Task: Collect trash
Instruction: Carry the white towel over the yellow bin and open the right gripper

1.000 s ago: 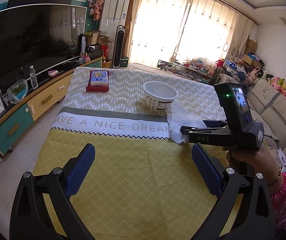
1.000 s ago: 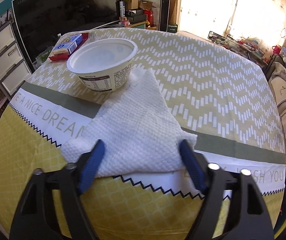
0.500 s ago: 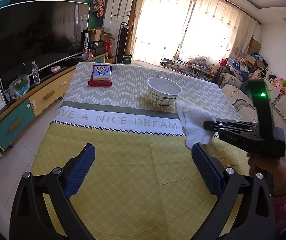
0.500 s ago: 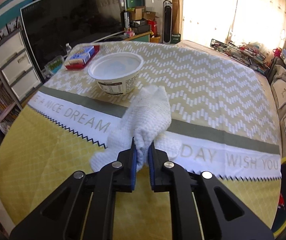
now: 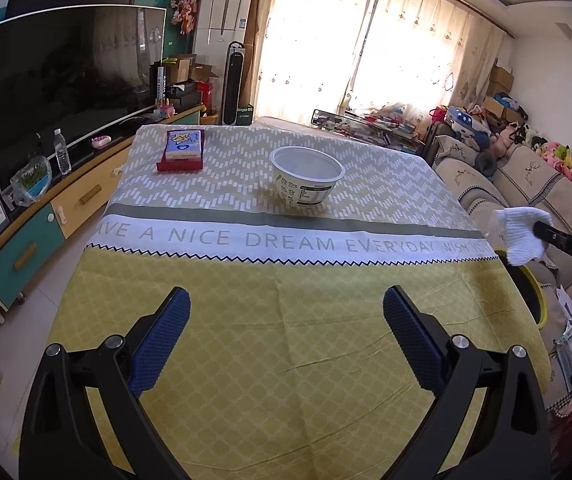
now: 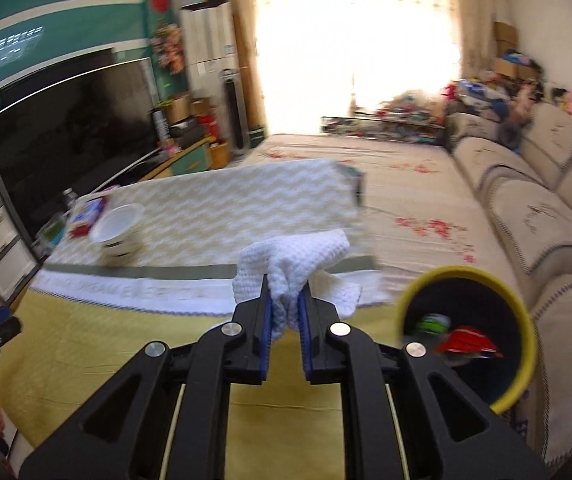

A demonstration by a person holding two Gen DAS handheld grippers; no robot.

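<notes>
beside table edge, right gripper (image 6: 286,312) jaws clamp paper towel (image 6: 297,268); left gripper (image 5: 286,344) jaws wide.

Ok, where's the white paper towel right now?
The paper towel is off the table, pinched in the right tool, beside the yellow-rimmed bin on the sofa side. The left wrist view shows it past the table's right edge.

Bright daylight comes through the cream curtains (image 5: 369,56) at 12 o'clock. A large dark television (image 5: 58,80) stands at 10 o'clock on a low cabinet (image 5: 26,236) in teal and yellow, before a teal wall (image 6: 66,16). A beige sofa (image 5: 525,176) with soft toys fills 2 o'clock. The floor (image 5: 38,292) is of pale tiles.
</notes>
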